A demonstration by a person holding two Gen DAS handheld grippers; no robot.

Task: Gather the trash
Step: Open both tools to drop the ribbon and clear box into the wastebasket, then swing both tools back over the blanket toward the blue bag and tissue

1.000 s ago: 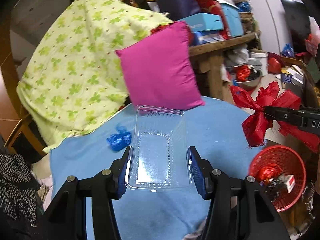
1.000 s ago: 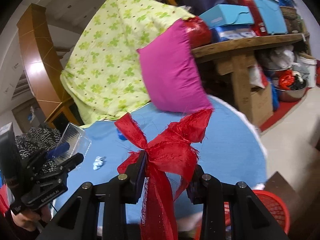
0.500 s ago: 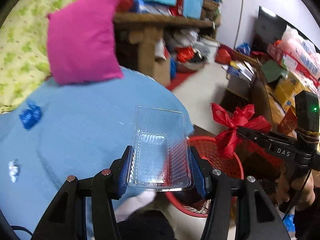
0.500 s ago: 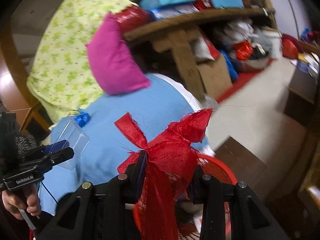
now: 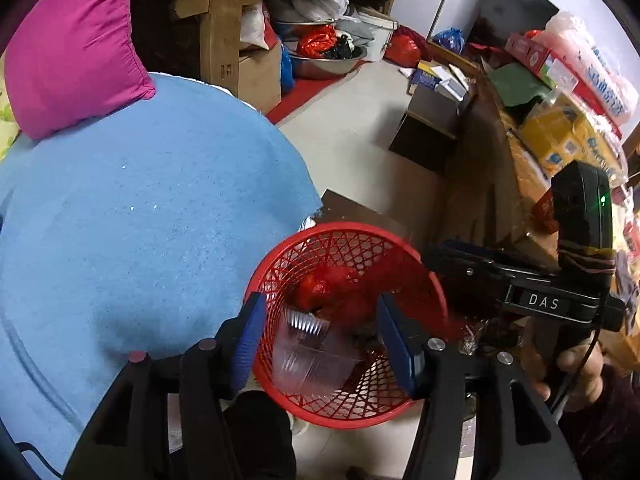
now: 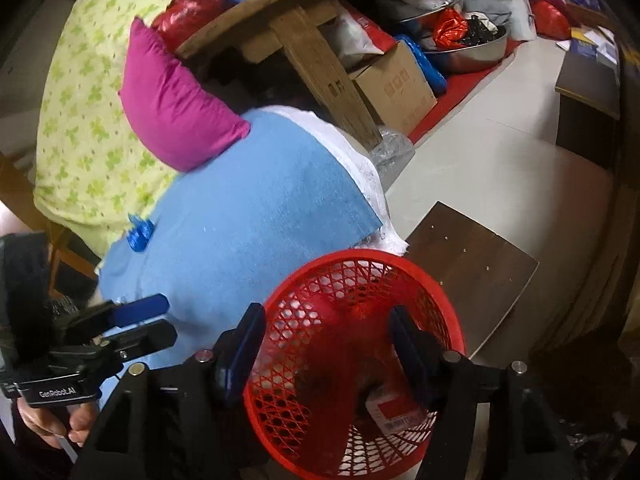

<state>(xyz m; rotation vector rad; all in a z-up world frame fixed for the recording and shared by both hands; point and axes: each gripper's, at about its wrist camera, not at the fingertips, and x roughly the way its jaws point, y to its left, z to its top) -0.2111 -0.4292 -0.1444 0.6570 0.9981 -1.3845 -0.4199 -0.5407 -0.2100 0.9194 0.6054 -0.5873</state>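
A red mesh basket point(image 5: 347, 227) point(image 6: 360, 257) stands on the floor beside the blue-covered table. My left gripper point(image 5: 320, 340) point(image 6: 168, 320) hangs over it, its jaws opening. The clear plastic tray point(image 5: 310, 360) lies below them inside the basket, clear of both pads. My right gripper point(image 6: 326, 344) point(image 5: 436, 256) is also above the basket, its jaws opening with nothing pressed between them. The red ribbon bow point(image 5: 340, 284) shows as a red blur inside the basket. A crumpled blue wrapper point(image 6: 140, 235) lies on the blue cloth point(image 6: 240, 220).
A pink pillow point(image 5: 76, 44) leans at the table's far side. A brown board point(image 6: 468, 264) lies on the floor behind the basket. A wooden bench point(image 6: 320, 60) with a cardboard box point(image 6: 394, 84) and a metal bowl stands beyond. Boxes crowd the right side point(image 5: 560, 136).
Both grippers swung from above the table down to the basket. The right jaws opened and the ribbon dropped out. The tray left the left jaws and sank into the basket.
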